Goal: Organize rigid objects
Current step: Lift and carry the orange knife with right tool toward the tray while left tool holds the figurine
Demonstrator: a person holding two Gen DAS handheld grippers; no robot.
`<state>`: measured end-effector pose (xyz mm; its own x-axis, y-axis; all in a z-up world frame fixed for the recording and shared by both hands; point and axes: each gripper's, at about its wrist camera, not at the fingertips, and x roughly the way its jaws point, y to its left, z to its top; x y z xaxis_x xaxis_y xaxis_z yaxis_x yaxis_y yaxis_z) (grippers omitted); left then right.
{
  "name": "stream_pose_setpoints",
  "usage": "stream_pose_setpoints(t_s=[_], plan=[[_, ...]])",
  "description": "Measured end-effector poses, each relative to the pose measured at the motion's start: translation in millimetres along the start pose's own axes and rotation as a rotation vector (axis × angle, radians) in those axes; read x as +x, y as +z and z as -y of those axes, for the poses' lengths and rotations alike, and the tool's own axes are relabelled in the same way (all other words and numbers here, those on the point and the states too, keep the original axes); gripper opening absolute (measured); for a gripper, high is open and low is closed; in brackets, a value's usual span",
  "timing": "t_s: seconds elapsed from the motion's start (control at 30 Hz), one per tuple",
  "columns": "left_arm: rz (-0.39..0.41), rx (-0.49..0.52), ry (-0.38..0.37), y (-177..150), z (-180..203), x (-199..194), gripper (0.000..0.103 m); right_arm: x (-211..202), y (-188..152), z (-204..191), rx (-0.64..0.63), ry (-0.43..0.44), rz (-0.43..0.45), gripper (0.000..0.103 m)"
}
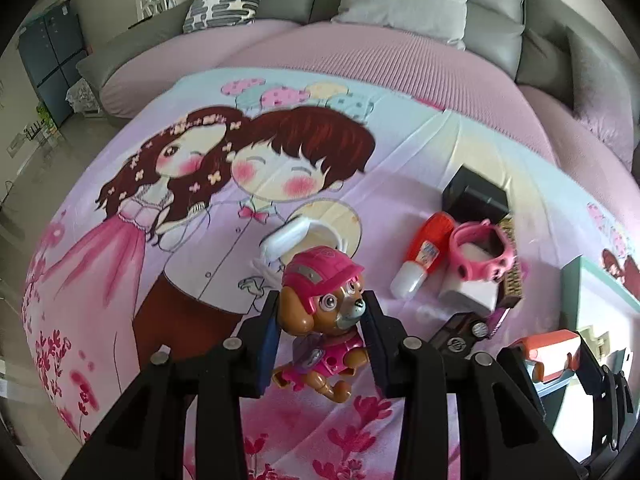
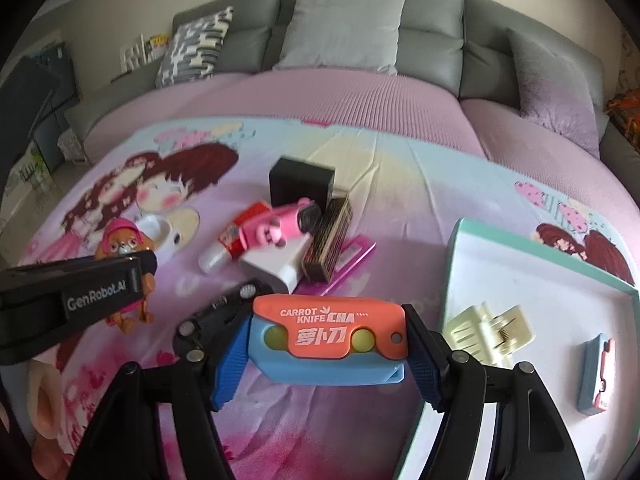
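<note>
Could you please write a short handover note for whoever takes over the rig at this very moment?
Left gripper: shut on the toy dog, above the sheet.
Right gripper: shut on the orange and blue toy knife, beside the tray.
Done: a cream hair clip and another toy knife lie in the tray.
Left: both held toys, plus the pile on the sheet: black box, red bottle, pink toy, white box.

My two wrist views look steeply down along my fingers, close over the printed cloth (image 1: 180,248); both share the toy pile (image 2: 288,236) and sofa (image 2: 432,52).
</note>
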<state>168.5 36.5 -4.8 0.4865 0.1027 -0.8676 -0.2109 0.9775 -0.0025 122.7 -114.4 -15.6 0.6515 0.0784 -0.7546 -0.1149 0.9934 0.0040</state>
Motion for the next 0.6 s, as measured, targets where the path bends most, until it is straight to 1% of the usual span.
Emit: stream_pose_setpoints(t_s=[0.13,0.23,0.4,0.6], plan=[[0.041,-0.01,-0.037,4,-2,-14,0.04,-10,4,2,0.0,-0.016,0.036,0.073],[0.071,-0.014,-0.047,6,-2,-24,0.04,-14,4,2,0.001,-0.016,0.046,0.073],[0.099,-0.023,-0.064,8,-2,-34,0.04,-19,5,2,-0.002,-0.018,0.064,0.073],[0.143,-0.041,-0.111,10,0,-47,0.04,-35,7,9,0.006,-0.034,0.114,0.073]])
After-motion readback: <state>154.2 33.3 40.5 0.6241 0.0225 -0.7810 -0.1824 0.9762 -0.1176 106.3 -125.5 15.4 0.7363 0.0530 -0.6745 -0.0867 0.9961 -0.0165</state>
